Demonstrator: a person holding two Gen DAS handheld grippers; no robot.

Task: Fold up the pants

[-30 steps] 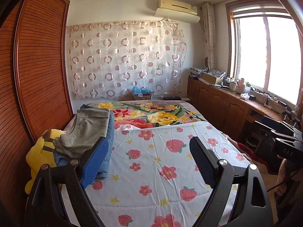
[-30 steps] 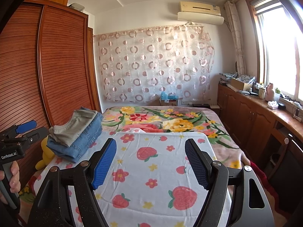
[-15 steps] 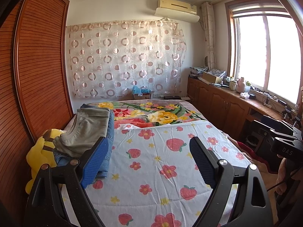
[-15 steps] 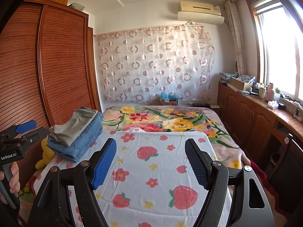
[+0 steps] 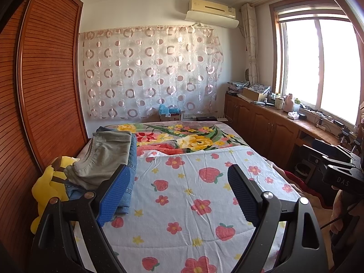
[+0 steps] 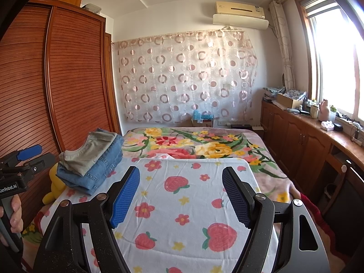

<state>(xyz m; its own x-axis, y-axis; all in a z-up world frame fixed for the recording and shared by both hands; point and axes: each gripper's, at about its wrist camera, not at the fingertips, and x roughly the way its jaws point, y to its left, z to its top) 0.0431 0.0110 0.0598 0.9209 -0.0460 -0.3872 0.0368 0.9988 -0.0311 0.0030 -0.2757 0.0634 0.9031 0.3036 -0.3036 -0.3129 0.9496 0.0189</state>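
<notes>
Almost nothing changes across the last second: both views hold the same framing, with at most a slight drift in the left one, and the bed looks just as it did. I take that as a pause — either a fold has been finished and stacked, or no new pair has been fetched yet.

The left gripper (image 5: 176,195) hangs over the strawberry sheet (image 5: 195,207) with its jaws wide apart and nothing between them. The right gripper (image 6: 180,196) is the same: wide, empty, above the sheet's middle. From the right view the left tool's handle is visible at the far left, gripped by the left hand (image 6: 10,218).

The pants (image 6: 91,159) are a folded stack at the sheet's left edge, near the wardrobe (image 6: 56,86) — olive pair (image 5: 100,157) on top, jeans (image 6: 101,168) beneath. A yellow plush (image 5: 49,186) sits just beside the stack, against the wardrobe side. No unfolded pants show anywhere on the bed (the near edge is hidden behind the gripper bodies), so I judge the visible work done, and the next move would call for bringing a fresh pair onto the sheet.

Containers: an open cardboard box (image 6: 287,100) stands on the window counter (image 6: 329,136), contents too small to tell. A small box (image 5: 170,115) with something blue on top stands past the far end of the bed.
</notes>
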